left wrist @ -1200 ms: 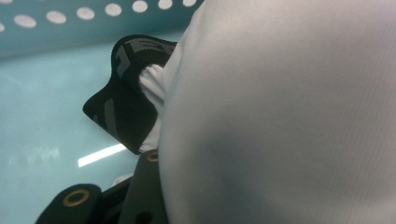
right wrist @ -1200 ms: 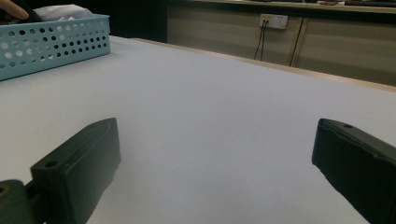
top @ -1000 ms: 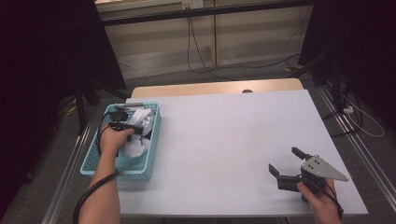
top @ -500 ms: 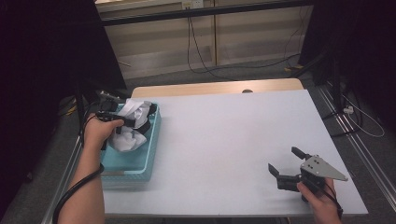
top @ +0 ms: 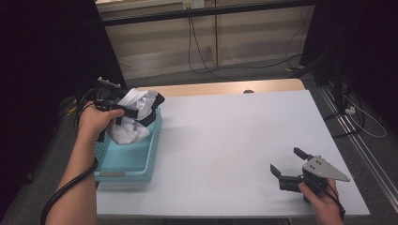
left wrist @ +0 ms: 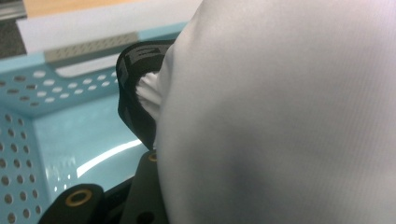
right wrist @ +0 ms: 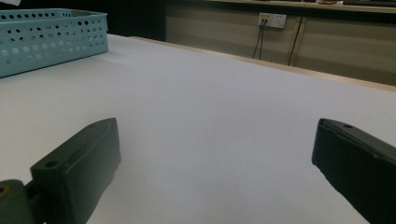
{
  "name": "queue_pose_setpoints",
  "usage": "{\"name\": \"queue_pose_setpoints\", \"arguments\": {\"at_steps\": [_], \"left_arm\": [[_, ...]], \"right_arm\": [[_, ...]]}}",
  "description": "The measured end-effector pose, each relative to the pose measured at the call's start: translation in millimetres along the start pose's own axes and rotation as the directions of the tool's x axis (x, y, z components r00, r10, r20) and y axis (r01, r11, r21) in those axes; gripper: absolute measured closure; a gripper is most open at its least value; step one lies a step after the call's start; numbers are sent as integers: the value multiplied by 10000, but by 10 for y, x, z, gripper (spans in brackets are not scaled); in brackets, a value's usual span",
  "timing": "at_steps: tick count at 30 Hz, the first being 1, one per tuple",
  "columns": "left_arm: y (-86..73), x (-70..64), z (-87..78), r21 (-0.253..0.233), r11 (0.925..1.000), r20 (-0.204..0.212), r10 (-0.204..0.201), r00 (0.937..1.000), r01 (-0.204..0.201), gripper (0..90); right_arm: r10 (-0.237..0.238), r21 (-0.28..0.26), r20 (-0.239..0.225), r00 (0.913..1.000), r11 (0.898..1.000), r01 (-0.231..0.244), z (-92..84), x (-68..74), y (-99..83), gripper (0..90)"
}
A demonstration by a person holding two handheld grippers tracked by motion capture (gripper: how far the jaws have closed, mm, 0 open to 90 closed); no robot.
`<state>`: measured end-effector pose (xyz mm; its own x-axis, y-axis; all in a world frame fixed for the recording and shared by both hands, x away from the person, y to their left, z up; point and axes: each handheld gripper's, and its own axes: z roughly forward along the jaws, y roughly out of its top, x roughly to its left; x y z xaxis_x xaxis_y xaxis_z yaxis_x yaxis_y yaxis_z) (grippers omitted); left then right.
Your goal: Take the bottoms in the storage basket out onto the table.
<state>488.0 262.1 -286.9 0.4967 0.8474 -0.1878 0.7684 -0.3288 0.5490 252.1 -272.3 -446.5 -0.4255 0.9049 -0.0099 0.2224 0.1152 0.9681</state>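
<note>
Garment [top: 136, 115]: bunched white cloth, black-trimmed.

Your left hand [top: 96, 122] is holding its tool [top: 123, 111] raised at the left edge, forearm stretching up from the bottom, jaws clamping on something. Your right hand [top: 319, 199] is gripping its tool [top: 288, 165] low at the near right, jaws standing wide apart.

The basket [top: 141, 161] was pale turquoise with rows of small round holes and a grey handle strip, and the garment [top: 136, 112] above it was white with black trim. The table [top: 234, 136] was plain white, its far edge wood-coloured, and both grippers were black.
</note>
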Motion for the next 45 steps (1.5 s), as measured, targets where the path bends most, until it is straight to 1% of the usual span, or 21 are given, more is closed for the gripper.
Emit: {"name": "queue_pose_setpoints", "arguments": {"at_steps": [1, 3, 4, 7, 8, 9, 10, 14, 17, 18, 20, 22, 26, 29, 31, 36, 37, 41, 43, 44, 45], "left_arm": [[21, -31, -14, 22, 9999, 68, 130, 9999, -130, 676], [58, -104, -29, -24, 9997, 198, 228, 9995, -228, 676], [77, -133, -39, 35, 9994, 369, 339, 9987, -341, 676], [126, -246, -51, -63, 9991, 568, 429, 9975, -426, 677], [139, -282, -51, -109, 9985, 568, 547, 9969, -542, 677], [152, -321, -49, -158, 9983, 633, 567, 9964, -558, 677], [167, -355, -49, -85, 9976, 746, 694, 9948, -689, 678], [206, -496, -25, -73, 9947, 865, 1032, 9909, -1030, 678], [220, -595, 10, -148, 9937, 1073, 1119, 9879, -1109, 678], [220, -634, 29, -215, 9929, 1073, 1183, 9872, -1166, 677], [218, -704, 65, -212, 9916, 1212, 1296, 9841, -1279, 677], [214, -774, 106, -178, 9890, 1375, 1480, 9794, -1470, 677], [197, -900, 201, -128, 9844, 1568, 1751, 9720, -1752, 677], [181, -957, 266, -109, 9829, 1681, 1830, 9686, -1838, 677], [168, -985, 299, -83, 9835, 1763, 1791, 9679, -1805, 677], [128, -1042, 365, -225, 9826, 1883, 1855, 9644, -1846, 677], [120, -1052, 377, -220, 9818, 1943, 1895, 9625, -1889, 677], [82, -1101, 436, -262, 9824, 2024, 1864, 9614, -1849, 677], [64, -1120, 461, -307, 9813, 2039, 1921, 9600, -1898, 677], [56, -1122, 471, -313, 9798, 2072, 1995, 9577, -1973, 677], [44, -1134, 487, -362, 9809, 2117, 1946, 9578, -1913, 677]], "right_arm": [[-7, 5, 2, 10000, 10000, 7, 1, 0, -1, 6], [-14, 14, 1, 10000, 10000, 14, 3, 1, -1, 5], [-18, 10, -8, 10000, 10000, 18, 3, 2, 0, 6], [-15, 27, -4, 10000, 10000, 15, 2, 3, -1, 6], [11, 21, 1, 10000, 10000, -11, 3, 3, -1, 6], [12, 28, 8, 10000, 10000, -12, 4, 3, -1, 6], [17, 22, 5, 10000, 10000, -17, 6, 1, -2, 5], [-2, 18, -13, 10000, 10000, 2, 4, 0, -3, 6], [-13, 9, -12, 10000, 10000, 13, 1, -3, -3, 6], [-15, 11, -5, 10000, 10000, 15, 0, -3, -2, 6], [-7, 9, -6, 10000, 10000, 7, -2, -3, -2, 6], [9, 12, -10, 10000, 10000, -9, -2, -1, -2, 6], [-4, 22, -12, 10000, 10000, 4, -2, -3, -4, 5], [-4, 18, -3, 10000, 10000, 4, -5, -4, -5, 5], [16, -5, 7, 10000, 10000, -16, -8, -1, -2, 6], [-5, 10, -12, 10000, 10000, 5, -8, -7, -5, 5], [-12, 10, -16, 10000, 10000, 12, -8, -7, -4, 6], [-29, 27, -13, 10000, 10000, 29, -5, -3, -5, 5], [-11, 19, -3, 10000, 10000, 11, -4, 0, -3, 6], [-11, 24, -7, 10000, 10000, 11, -3, 0, -4, 5], [-6, 31, -9, 10000, 10000, 6, -3, 0, -5, 5]]}}
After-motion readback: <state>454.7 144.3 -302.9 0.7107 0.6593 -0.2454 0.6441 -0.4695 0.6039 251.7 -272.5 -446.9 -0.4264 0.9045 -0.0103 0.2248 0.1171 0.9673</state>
